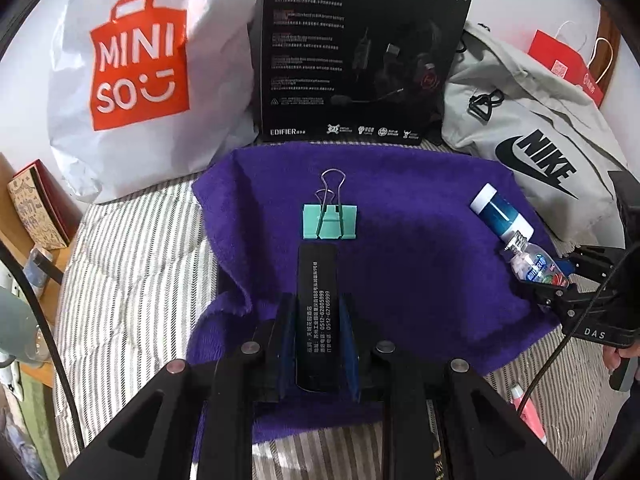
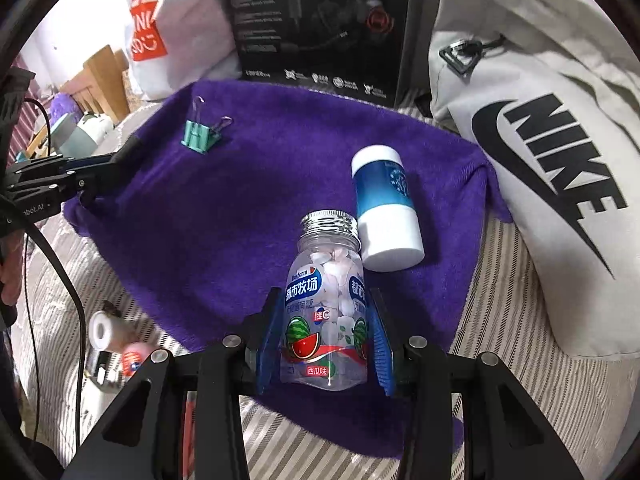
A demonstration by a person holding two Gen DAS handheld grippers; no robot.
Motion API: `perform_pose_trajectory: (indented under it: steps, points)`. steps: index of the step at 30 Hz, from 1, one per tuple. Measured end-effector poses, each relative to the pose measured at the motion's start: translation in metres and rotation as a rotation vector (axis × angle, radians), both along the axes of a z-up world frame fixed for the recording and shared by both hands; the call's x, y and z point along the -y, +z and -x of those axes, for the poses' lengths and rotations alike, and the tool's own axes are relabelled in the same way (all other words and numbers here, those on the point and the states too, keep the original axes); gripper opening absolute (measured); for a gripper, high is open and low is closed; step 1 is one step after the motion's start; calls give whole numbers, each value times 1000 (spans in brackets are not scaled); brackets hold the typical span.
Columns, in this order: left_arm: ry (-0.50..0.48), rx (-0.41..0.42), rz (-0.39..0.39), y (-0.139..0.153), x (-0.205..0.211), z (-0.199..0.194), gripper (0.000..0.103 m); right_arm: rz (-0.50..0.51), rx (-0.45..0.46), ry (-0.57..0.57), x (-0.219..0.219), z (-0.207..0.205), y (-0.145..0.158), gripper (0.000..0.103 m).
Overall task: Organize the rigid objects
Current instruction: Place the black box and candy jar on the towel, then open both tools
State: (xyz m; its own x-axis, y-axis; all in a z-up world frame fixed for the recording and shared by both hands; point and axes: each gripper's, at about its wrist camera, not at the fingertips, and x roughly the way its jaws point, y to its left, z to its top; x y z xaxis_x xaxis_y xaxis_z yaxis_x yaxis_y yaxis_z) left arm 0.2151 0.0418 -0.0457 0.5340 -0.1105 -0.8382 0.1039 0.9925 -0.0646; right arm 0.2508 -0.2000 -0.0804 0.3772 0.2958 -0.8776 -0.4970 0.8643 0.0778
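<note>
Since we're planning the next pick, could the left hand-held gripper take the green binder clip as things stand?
Probably not yet: the left hand-held gripper is shut on a black bar. The green binder clip lies unobstructed just ahead on the purple towel.

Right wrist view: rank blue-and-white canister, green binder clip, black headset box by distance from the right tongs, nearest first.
From the right tongs, shut on the candy bottle:
1. Blue-and-white canister, just past the bottle, slightly right, on the purple towel.
2. Green binder clip, far left on the towel.
3. Black headset box, standing behind the towel.
</note>
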Motion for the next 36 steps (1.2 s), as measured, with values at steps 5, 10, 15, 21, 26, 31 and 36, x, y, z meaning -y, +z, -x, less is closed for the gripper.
perform_pose_trajectory:
  steps: [5,10,15,21,26,31,36]
  points:
    - [8,-21,1,-13,-1,-12,21,24,-3,6,-3,-3,-9,40]
    - [9,-40,-7,-24,-1,-18,21,38,11,15,-5,-3,-11,41]
    - [10,-43,-18,-29,2,-24,21,38,10,24,-3,-2,-10,41]
    - [7,-41,-39,-31,4,-25,21,13,0,36,-3,-2,-10,51]
    - [11,-45,-22,-31,5,-17,33,7,4,25,-1,0,-9,57]
    - [45,-54,-11,-24,0,-4,34,-5,10,1,10,7,1,59]
    - [56,2,12,4,0,33,34,-34,37,-35,23,26,22,59]
